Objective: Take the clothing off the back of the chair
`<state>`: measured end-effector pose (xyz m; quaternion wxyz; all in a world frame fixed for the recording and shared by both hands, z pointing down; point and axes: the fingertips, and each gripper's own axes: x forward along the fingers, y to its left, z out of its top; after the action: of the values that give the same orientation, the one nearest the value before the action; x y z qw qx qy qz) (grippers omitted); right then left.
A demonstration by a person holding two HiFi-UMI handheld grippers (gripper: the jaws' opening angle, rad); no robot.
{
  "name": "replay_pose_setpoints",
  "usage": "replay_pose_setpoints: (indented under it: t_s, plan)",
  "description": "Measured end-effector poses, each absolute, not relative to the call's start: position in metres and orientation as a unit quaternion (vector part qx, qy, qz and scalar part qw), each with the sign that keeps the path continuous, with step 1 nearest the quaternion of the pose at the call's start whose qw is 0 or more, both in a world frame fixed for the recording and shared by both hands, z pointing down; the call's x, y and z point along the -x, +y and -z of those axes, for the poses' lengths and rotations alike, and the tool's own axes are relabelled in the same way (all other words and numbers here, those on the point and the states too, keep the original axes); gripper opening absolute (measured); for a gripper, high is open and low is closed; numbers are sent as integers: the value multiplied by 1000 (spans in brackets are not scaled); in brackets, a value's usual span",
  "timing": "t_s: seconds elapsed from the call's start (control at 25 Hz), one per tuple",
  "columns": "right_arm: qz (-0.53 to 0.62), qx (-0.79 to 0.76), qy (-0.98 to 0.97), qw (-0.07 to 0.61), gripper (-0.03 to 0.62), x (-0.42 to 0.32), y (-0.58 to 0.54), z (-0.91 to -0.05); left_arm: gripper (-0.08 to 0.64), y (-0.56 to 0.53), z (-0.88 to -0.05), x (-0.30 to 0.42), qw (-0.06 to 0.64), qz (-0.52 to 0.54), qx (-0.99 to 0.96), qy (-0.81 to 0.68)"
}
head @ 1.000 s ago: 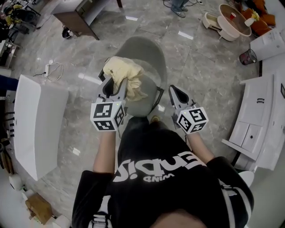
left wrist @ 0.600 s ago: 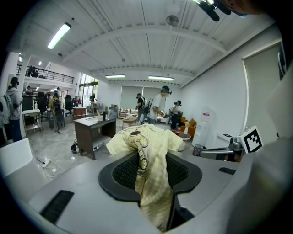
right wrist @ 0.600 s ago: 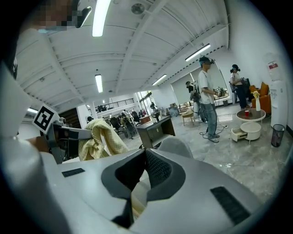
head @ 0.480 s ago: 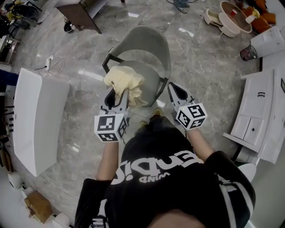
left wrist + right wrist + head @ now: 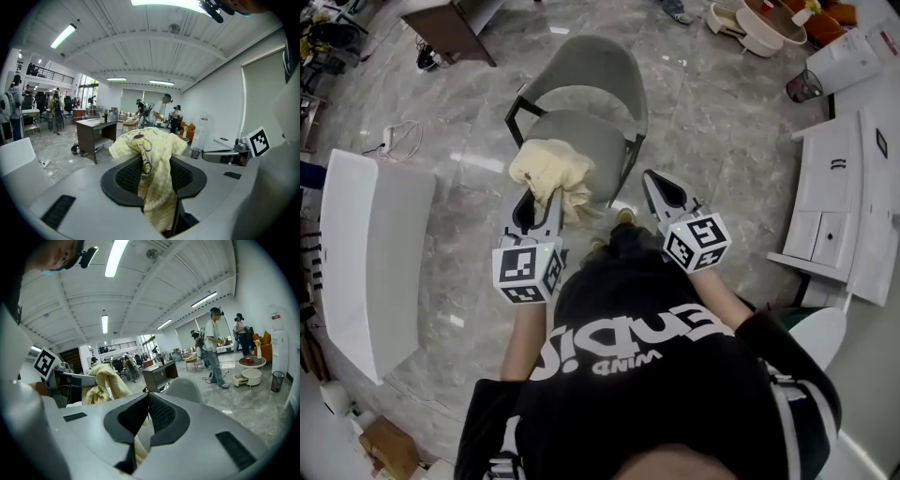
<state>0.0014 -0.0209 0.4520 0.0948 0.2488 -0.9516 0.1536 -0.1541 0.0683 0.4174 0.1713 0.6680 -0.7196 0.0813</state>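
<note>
A crumpled pale yellow garment [image 5: 548,169] hangs from my left gripper [image 5: 542,195], whose jaws are shut on it. In the left gripper view the cloth [image 5: 150,140] bunches above the jaws and drapes down between them. The grey chair [image 5: 581,70] stands just beyond, with its back bare, and the garment hangs over the near edge of the seat. My right gripper [image 5: 652,178] is level with the left one, to the right of the chair, shut with nothing in it [image 5: 147,399]. From its view, the garment [image 5: 105,380] and the chair's back [image 5: 185,387] show ahead.
A white table [image 5: 366,253] stands at the left and a white cabinet [image 5: 839,206] at the right. Beyond the chair are a brown desk [image 5: 445,28], a round table [image 5: 759,23] and a black bin [image 5: 803,86]. A cable [image 5: 398,141] lies on the marble floor. People stand farther off.
Both grippers have drawn back from the chair, towards the person. The garment went with the left gripper, from over the chair to its near edge.
</note>
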Motion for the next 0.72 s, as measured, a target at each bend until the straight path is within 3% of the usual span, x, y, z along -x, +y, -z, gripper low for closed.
replay_pose_setpoints:
  t_s: [0.72]
  plan:
    - [-137,-244,-956,86,14,-1,-3,-438,153,91,-416,143,174,-72,-666,-722]
